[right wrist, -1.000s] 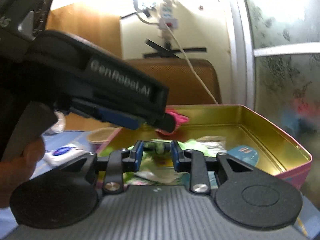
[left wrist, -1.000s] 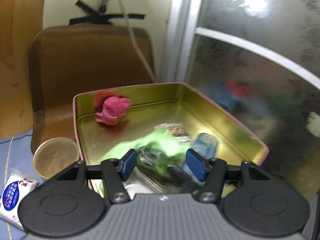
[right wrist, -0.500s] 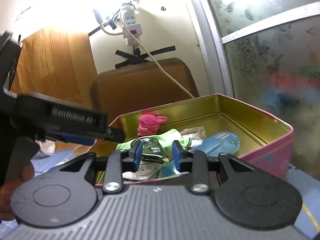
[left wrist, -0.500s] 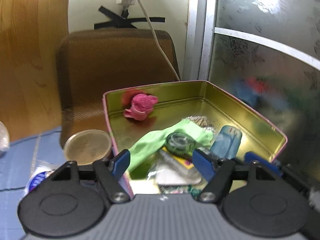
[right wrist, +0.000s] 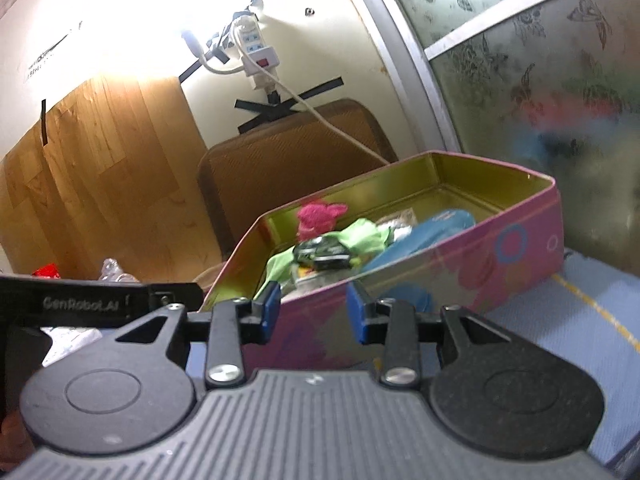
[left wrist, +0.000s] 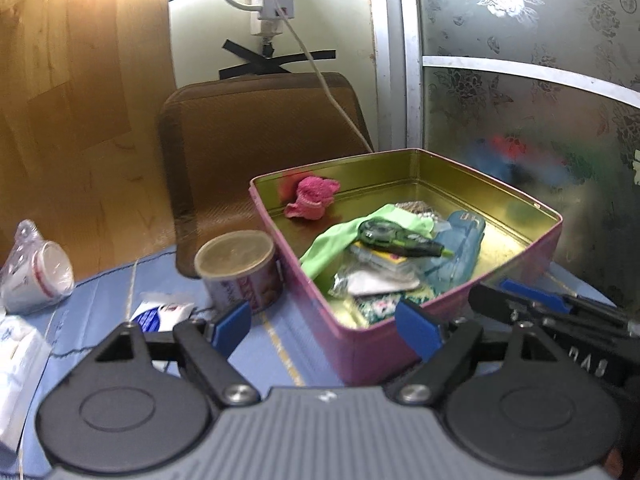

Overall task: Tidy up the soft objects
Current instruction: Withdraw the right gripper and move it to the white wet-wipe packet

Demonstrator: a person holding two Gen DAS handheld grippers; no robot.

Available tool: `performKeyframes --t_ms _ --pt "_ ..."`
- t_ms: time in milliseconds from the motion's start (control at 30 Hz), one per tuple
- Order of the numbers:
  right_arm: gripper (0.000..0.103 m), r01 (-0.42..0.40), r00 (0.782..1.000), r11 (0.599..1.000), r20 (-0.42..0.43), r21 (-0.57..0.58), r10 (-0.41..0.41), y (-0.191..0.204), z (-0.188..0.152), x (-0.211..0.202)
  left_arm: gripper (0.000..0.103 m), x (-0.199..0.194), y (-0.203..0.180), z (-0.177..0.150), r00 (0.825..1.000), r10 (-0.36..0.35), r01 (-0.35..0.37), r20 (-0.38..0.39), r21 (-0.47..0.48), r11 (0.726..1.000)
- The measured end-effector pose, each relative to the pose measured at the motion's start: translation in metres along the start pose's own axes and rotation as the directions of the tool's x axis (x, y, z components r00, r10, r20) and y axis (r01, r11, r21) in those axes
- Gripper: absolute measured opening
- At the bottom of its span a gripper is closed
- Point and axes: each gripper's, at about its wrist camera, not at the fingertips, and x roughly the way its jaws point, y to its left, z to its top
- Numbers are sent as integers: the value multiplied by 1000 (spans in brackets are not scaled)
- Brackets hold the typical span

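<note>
1. Left wrist view, surroundings: a blue cloth-covered table (left wrist: 104, 292) stands against a cream wall with a wood panel (left wrist: 80, 100), a brown chair back (left wrist: 256, 128) and frosted patterned glass (left wrist: 532, 92). A white power strip (left wrist: 272, 12) hangs on the wall above crossed black tape.
2. Left wrist view, task things: the pink tin (left wrist: 384, 344), gold inside, sits on the cloth. Inside it, a pink knitted piece (left wrist: 312, 200) lies at the far left corner, well apart from a green cloth (left wrist: 340, 240) draped over a clutter of packets. A green tape dispenser (left wrist: 396, 236) rests on the cloth, a blue case (left wrist: 456, 248) just beside it.
3. Left wrist view, tool: the left gripper (left wrist: 324, 328) hangs outside the tin's near corner; its jaws have just been opening and stand spread, with nothing between the pads.
4. Only this view shows a lidded can (left wrist: 240, 272) just beside the tin's left wall, a bagged cup (left wrist: 36, 276) and white packets at the left edge.
5. Right wrist view: the tin's painted outer wall (right wrist: 480, 256) shows here alone. The right gripper (right wrist: 312, 312) sits before that wall, jaws moderately apart and just opening, holding nothing.
6. Hard to make out: the lower packets in the tin are a jumble; the tin's wall hides most contents from the right view.
</note>
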Motion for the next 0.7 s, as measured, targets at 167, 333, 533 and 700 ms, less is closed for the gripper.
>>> performKeyframes --t_ms 167,333,533,700 --pt "42 -22 1000 1000 -5 4 22 11 1 -5 84 -9 13 -15 1000 22 -22 -10 -17 1000" --pt "48 -47 999 999 -4 3 47 23 -1 -9 92 -15 28 -27 999 48 -49 -15 -41 998" --pt "48 -55 998 998 -6 -22 54 39 -3 -10 92 -17 44 -42 997 68 -70 -36 -57 996" --pt "48 -63 998 997 -28 -47 61 50 -7 -4 92 -17 60 -51 995 82 -86 -52 -90 992"
